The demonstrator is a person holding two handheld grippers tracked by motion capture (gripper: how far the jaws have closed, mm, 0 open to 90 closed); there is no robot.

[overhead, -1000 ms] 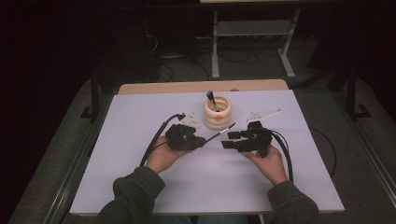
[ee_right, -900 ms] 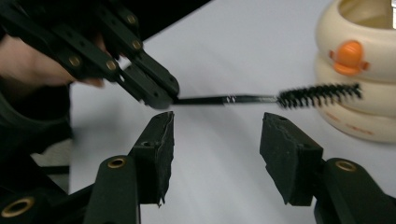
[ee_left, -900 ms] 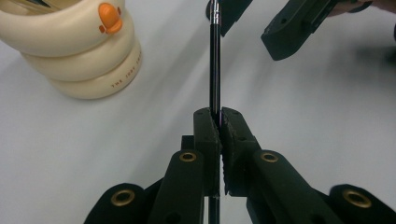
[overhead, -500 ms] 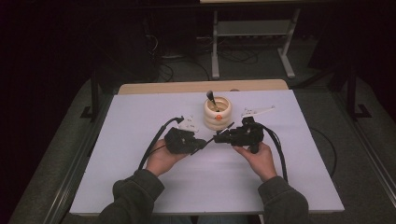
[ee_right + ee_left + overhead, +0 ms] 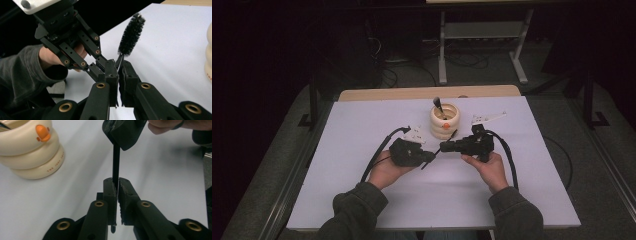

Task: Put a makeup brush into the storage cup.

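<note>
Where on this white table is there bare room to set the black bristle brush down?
The white table is bare left of the left gripper, along its near edge, and right of the right gripper. It is crowded around the cream ringed holder.

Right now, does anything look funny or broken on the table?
Nothing looks broken or spilled. One odd sight: both grippers pinch the same thin black brush above the table, left gripper on its handle, right gripper just below the bristles. The cream holder stands upright.

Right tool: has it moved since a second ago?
Yes. The right tool has moved left, toward the left tool, from right of the cream ringed holder to just below it. Its jaws have just closed on the brush.
</note>
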